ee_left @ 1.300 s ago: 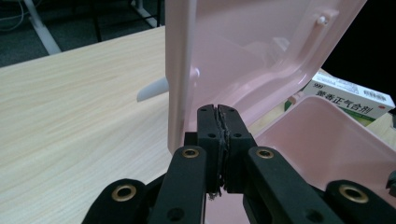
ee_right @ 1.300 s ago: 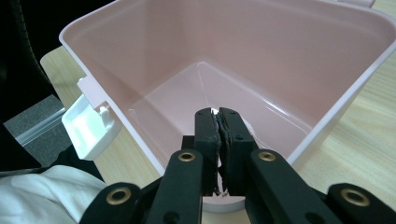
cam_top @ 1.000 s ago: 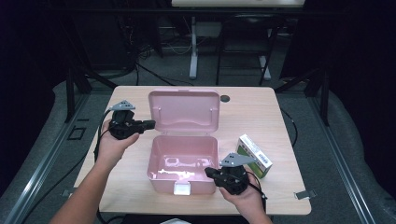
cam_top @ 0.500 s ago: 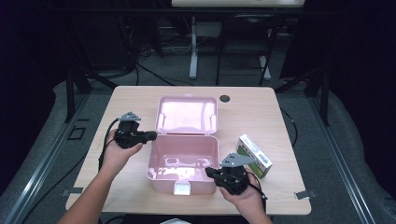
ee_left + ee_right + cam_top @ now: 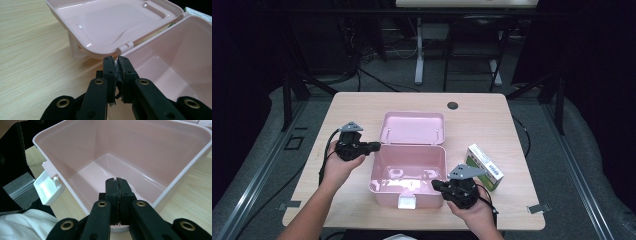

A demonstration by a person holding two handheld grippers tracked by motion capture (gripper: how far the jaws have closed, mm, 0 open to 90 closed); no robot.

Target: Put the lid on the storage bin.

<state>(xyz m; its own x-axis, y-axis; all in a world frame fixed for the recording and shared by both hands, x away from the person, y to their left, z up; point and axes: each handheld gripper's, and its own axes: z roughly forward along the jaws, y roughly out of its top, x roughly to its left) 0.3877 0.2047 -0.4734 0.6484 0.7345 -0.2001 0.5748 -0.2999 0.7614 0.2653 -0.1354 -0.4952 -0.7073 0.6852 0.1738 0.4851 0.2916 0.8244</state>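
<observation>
The pink box (image 5: pixel 408 172) is sitting open mid-desk (image 5: pixel 362 107), its lid (image 5: pixel 413 128) leaning back behind it. The left tool (image 5: pixel 374 146) is resting at the box's left rear corner by the hinge, jaws all but closed with only a slit between them, gripping nothing. The right tool (image 5: pixel 436 184) is lying over the box's front right rim, jaws pressed together and empty. A green carton (image 5: pixel 484 166) is lying just right of the box.

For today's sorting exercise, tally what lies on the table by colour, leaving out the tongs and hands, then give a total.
Pink: 1, the open box
Green and white: 1, the carton
Total: 2
</observation>
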